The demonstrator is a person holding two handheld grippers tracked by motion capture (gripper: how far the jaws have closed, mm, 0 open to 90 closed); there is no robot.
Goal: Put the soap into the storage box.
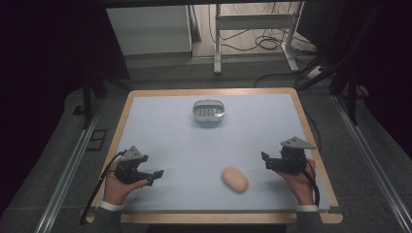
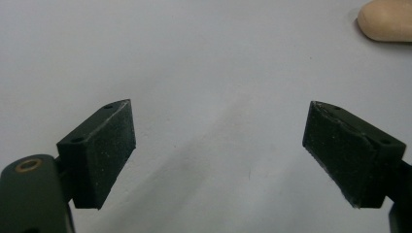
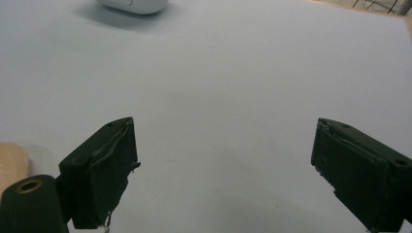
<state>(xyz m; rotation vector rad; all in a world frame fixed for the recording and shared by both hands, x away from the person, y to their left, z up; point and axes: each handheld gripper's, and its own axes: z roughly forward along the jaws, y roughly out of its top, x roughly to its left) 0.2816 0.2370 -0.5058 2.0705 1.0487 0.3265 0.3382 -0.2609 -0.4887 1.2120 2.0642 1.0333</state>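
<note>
Plainly, the likeliest slip is the potato [image 1: 235, 180] rolling off: it looks smooth and rounded, so pads closing off-centre could squirt it sideways across the worktop [image 1: 165, 131]. It lies near the front edge, nearer the right tongs [image 1: 268, 161] than the left tongs [image 1: 154, 176]. Both stand wide open with nothing between the pads. Farther back sits a small metal basket [image 1: 209, 111], perhaps a strainer, well apart from the potato. Nothing lies between them, so the way across is open.
</note>
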